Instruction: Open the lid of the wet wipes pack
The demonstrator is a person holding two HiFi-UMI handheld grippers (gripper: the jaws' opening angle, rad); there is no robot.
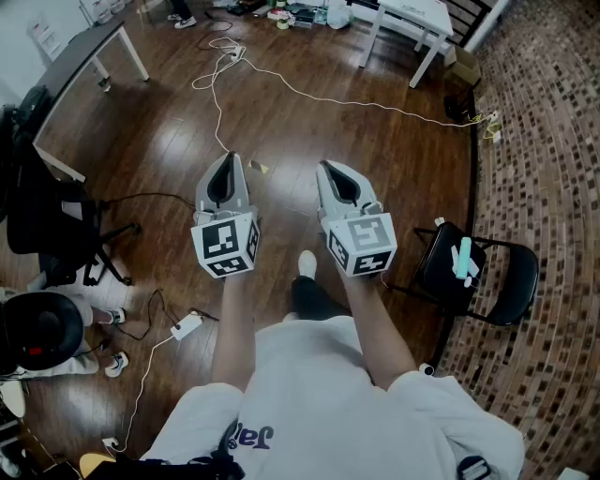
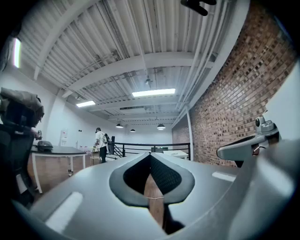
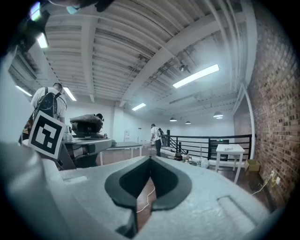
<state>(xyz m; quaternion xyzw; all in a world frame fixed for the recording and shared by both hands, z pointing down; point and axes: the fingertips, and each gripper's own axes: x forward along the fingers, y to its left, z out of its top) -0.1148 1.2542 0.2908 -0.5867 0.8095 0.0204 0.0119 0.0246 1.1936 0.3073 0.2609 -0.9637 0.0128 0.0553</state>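
I hold both grippers side by side at waist height, pointing level over a dark wooden floor. My left gripper [image 1: 228, 157] is shut with nothing in it, its tips meeting in the left gripper view [image 2: 150, 153]. Just to its right, my right gripper [image 1: 323, 165] is also shut and empty, with its tips touching in the right gripper view [image 3: 150, 158]. A small teal and white item [image 1: 463, 260], possibly the wet wipes pack, lies on the seat of a black chair [image 1: 487, 292] to my right. It is well apart from both grippers. No lid can be made out.
A white cable [image 1: 309, 94] snakes across the floor ahead, and a power strip [image 1: 187, 326] lies at lower left. A white table [image 1: 412, 21] stands at the back, with a dark desk [image 1: 80, 52] and an office chair [image 1: 52, 230] at left. A brick wall [image 1: 548, 141] runs along the right. People stand far off [image 2: 101, 143].
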